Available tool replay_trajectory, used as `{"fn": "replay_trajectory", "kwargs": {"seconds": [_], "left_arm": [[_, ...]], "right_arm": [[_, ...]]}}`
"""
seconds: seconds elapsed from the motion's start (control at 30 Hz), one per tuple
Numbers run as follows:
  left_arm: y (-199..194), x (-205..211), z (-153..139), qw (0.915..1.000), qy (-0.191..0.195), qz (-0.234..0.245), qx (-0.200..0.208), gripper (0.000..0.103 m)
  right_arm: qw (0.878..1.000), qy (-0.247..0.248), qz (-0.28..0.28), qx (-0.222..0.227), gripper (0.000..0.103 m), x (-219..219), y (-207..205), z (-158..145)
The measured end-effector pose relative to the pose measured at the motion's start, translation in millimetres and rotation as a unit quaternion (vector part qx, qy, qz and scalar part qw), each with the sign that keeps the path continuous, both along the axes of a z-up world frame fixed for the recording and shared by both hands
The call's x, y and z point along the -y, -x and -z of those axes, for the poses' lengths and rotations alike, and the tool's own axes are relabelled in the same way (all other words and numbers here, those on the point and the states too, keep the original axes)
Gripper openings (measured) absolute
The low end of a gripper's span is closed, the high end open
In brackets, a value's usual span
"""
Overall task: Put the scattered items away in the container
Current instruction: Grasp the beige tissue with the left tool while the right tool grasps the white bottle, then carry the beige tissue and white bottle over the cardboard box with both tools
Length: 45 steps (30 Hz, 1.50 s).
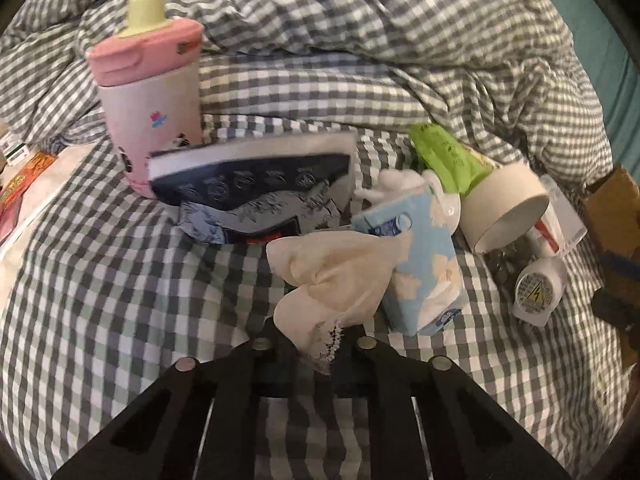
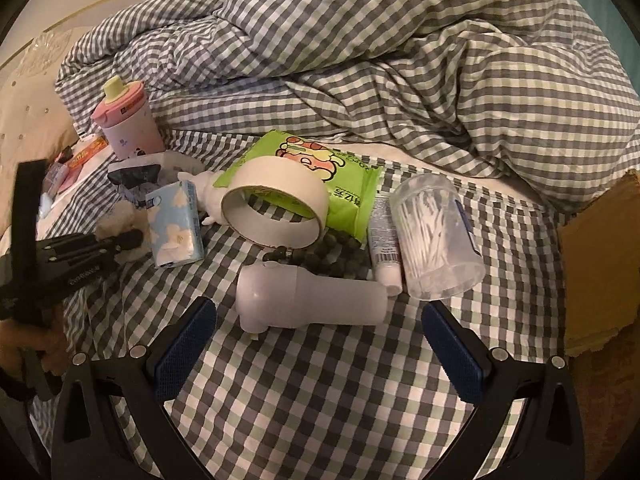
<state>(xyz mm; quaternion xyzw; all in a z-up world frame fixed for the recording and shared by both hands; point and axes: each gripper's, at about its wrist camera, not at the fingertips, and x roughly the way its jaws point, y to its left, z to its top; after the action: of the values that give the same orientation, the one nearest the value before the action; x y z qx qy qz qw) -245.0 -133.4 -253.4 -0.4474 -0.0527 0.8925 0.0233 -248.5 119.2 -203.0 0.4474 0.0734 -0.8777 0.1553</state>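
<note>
Checked bedsheet [image 2: 320, 392] across a bed, rumpled checked duvet [image 2: 400, 60] heaped behind. Scattered on the sheet: pink bottle [image 1: 150, 92] with a yellow spout standing upright at the far left, dark patterned box [image 1: 256, 172] leaning just beside it, blue tissue pack [image 1: 424, 276] with white flowers near the middle. Roll of tape [image 2: 276, 204] propped on its edge against a green wipes packet [image 2: 320, 176], dark beads [image 2: 328, 254] heaped in front of the roll. Clear tub of cotton swabs [image 2: 436, 236] lying on its side, small white tube [image 2: 384, 240] touching it on the left. White plastic device [image 2: 308, 300] lying flat, nearest the right gripper [image 2: 320, 344]. Cardboard box [image 2: 600, 264] at the right edge of the bed.

Left gripper [image 1: 316, 344] clamped tight on a crumpled cream cloth [image 1: 332, 280], the cloth touching the tissue pack. Right gripper spread wide, blue pads [image 2: 184, 344] on either side of the white device, apart from it, nothing between them.
</note>
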Motion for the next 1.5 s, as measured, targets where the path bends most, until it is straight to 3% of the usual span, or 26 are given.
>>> {"fn": "replay_trajectory", "kwargs": {"seconds": [0.43,0.67,0.87,1.17,1.5], "left_arm": [[-31,21,-44,0.9987,-0.007,-0.032,-0.039,0.01],[-37,22,-42,0.9987,-0.008,-0.034,-0.036,0.01],[-35,19,-40,0.9989,-0.006,-0.03,-0.036,0.01],[-39,10,-57,0.9983,0.001,-0.028,-0.051,0.01],[-63,-17,-111,0.9954,0.004,-0.02,-0.094,0.01]], "right_arm": [[0.999,-0.016,0.02,0.038,0.103,16,30,36],[0.997,-0.014,0.029,0.074,0.103,12,51,61],[0.998,-0.009,0.02,0.056,0.102,8,44,56],[1.0,0.002,0.012,0.009,0.102,7,23,19],[0.997,0.024,0.017,-0.072,0.102,-11,-21,-60]]}}
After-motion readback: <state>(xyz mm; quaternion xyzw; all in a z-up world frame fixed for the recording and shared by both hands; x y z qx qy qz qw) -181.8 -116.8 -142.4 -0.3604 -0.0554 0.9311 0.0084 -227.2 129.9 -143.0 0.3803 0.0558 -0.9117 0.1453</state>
